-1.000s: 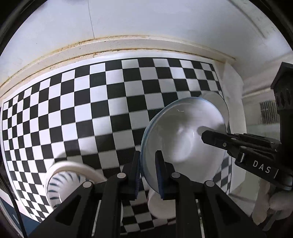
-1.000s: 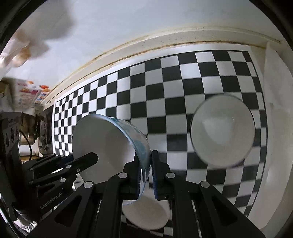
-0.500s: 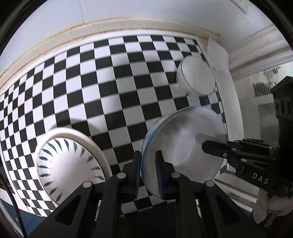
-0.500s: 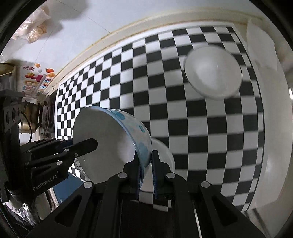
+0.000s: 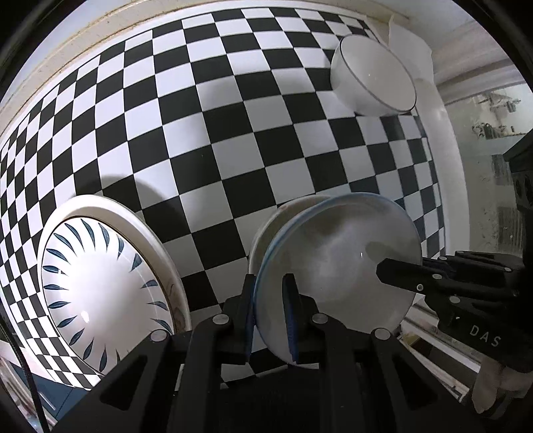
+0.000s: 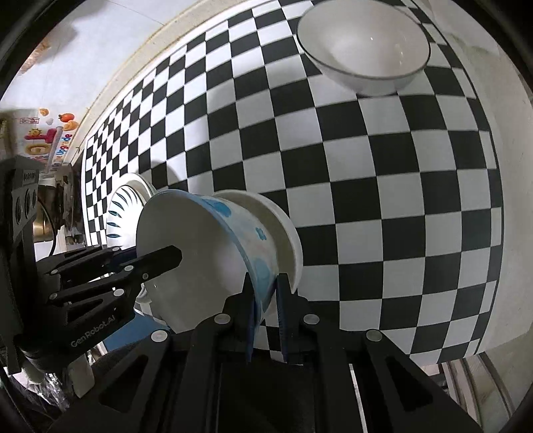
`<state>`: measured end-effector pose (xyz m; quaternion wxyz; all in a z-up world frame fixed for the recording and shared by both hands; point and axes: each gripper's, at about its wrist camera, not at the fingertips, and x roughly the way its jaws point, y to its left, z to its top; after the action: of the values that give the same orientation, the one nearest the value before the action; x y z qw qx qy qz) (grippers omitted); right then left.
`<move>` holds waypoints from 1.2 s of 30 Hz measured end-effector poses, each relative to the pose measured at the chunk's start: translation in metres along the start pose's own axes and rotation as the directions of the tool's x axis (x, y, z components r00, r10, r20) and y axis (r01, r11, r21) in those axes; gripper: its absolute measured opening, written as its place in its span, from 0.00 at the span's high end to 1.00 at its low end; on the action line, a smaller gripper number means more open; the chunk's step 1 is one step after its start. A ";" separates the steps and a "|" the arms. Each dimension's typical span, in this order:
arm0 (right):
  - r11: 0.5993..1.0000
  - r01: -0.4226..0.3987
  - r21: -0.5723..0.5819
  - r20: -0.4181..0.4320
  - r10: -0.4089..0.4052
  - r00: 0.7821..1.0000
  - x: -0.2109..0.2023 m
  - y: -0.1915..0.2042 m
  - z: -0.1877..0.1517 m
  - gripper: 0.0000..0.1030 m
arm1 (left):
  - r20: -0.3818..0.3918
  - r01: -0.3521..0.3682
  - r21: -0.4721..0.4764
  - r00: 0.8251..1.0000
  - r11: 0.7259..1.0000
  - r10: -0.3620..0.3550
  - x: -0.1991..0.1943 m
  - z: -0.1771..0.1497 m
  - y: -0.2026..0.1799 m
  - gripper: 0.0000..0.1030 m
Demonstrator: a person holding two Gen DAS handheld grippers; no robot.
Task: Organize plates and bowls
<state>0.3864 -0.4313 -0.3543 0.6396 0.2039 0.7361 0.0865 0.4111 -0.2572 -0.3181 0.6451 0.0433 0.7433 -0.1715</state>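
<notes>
Both grippers hold one blue-patterned bowl [image 5: 336, 266] by opposite rims above the checkered cloth. My left gripper [image 5: 269, 314] is shut on its left rim. My right gripper [image 6: 265, 314] is shut on its right rim; the bowl [image 6: 206, 253] shows blue flower prints there. A plain white bowl [image 6: 283, 229] sits just under it, seemingly nested; it also shows behind the held bowl in the left wrist view [image 5: 266, 229]. A large plate with blue leaf marks [image 5: 100, 286] lies to the left. Another white bowl [image 5: 373, 80] stands far right, also in the right wrist view [image 6: 363, 50].
The black-and-white checkered cloth [image 5: 233, 133] covers the counter up to a cream wall edge [image 5: 83, 30]. The counter's right edge drops off beside the far bowl. Clutter and stickers [image 6: 46, 140] lie at the left in the right wrist view.
Both grippers, still holding the blue-patterned bowl, have risen and pulled back; more cloth, the leaf plate and the far white bowl have come into view.
</notes>
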 end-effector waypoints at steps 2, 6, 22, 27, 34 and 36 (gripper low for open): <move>1.000 0.003 0.004 -0.003 -0.003 1.000 0.002 -0.001 0.001 0.88 | -0.010 -0.021 0.012 1.000 1.000 0.021 0.006 0.000 -0.003 0.87; 1.000 0.007 0.011 -0.013 -0.007 1.000 0.007 -0.002 0.004 0.88 | -0.018 -0.060 0.031 0.998 0.998 0.061 0.017 0.001 -0.011 0.87; 0.999 0.033 -0.008 -0.027 -0.033 0.999 0.010 -0.002 0.009 0.88 | -0.012 -0.100 0.034 0.995 0.994 0.101 0.024 0.000 -0.016 0.87; 0.999 0.039 -0.021 -0.026 -0.040 0.999 0.011 0.000 0.009 0.88 | -0.013 -0.109 0.033 0.994 0.994 0.109 0.026 0.000 -0.018 0.87; 0.999 0.035 -0.028 -0.027 -0.035 0.999 0.012 0.000 0.008 0.88 | -0.013 -0.114 0.025 0.993 0.993 0.114 0.026 -0.001 -0.019 0.87; 0.999 0.031 -0.028 -0.027 -0.032 0.999 0.012 0.000 0.008 0.88 | -0.011 -0.116 0.023 0.993 0.993 0.116 0.026 -0.001 -0.018 0.87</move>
<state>0.3930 -0.4279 -0.3667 0.6335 0.1824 0.7466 0.0894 0.4003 -0.2777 -0.3395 0.6489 0.0948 0.7415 -0.1419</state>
